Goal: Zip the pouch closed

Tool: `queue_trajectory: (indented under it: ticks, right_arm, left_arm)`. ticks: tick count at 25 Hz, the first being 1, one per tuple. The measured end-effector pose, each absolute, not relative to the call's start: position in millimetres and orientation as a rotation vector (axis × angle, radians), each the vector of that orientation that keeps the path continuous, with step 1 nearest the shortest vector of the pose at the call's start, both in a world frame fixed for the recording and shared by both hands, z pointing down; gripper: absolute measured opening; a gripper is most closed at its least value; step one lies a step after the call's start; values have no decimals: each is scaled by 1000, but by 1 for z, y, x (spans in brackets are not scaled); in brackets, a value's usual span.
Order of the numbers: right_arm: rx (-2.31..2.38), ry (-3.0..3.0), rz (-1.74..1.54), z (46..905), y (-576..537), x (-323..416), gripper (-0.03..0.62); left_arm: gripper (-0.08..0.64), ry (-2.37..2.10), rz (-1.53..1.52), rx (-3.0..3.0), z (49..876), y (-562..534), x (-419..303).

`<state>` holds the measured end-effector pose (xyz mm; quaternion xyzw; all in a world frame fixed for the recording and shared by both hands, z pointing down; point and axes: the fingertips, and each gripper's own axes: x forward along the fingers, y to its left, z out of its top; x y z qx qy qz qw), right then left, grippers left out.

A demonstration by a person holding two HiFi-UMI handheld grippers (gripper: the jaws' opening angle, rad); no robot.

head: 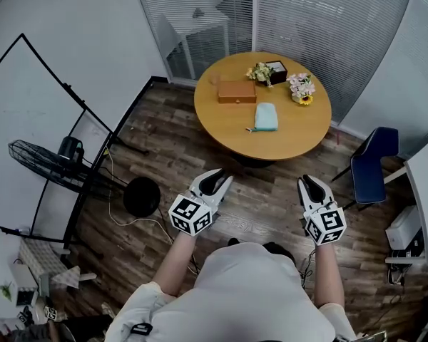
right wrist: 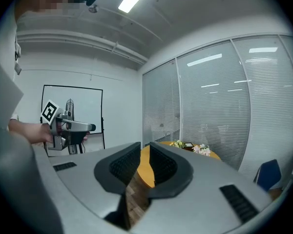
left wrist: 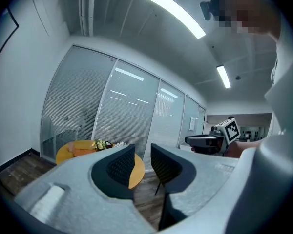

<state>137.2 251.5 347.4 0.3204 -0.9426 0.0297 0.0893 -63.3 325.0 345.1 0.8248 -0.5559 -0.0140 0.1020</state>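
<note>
**Head view.** A round wooden table [head: 232, 130] stands on dark plank flooring, with blind-covered glass walls behind it. The pale teal pouch [head: 266, 117] lies flat on the table, a little toward its near edge. A brown box [head: 237, 91] sits beyond the pouch to the left, and two flower bunches [head: 301, 88] stand near the table's far rim. A blue chair [head: 373, 164] is to the right of the table, and a standing fan [head: 39, 164] is well off to its left. The left gripper [head: 215, 182] and right gripper [head: 312, 187] hang over the floor, well short of the table and apart from the pouch. From here the pouch is too small to tell whether its zip is shut.

**Left gripper view.** The jaws stand slightly apart with nothing between them. The table shows low and far off, partly covered by the left jaw. The pouch cannot be made out.

**Right gripper view.** The jaws are released with a narrow gap, holding nothing. A slice of the table's top shows through the gap and the flowers sit at its far side. The pouch is hidden or too small to pick out.
</note>
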Motion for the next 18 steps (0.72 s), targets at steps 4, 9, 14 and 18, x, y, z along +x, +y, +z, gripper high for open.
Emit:
queue_trajectory:
  ticks: [4, 9, 14, 18]
  right_arm:
    - [971, -2793, 87, 349, 254, 133, 49]
    - [968, -2779, 102, 356, 250, 131, 51]
    - [947, -2786, 125, 365, 227, 125, 51]
    - [909, -2798, 143, 371, 197, 119, 51]
  left_arm:
    - [97, -1623, -35, 2442, 349, 325, -70]
    - [97, -1623, -34, 2424, 355, 318, -77]
    - [96, -1629, -12, 2405, 362, 300, -79]
    - [97, -1661, -9, 2384, 366, 276, -80]
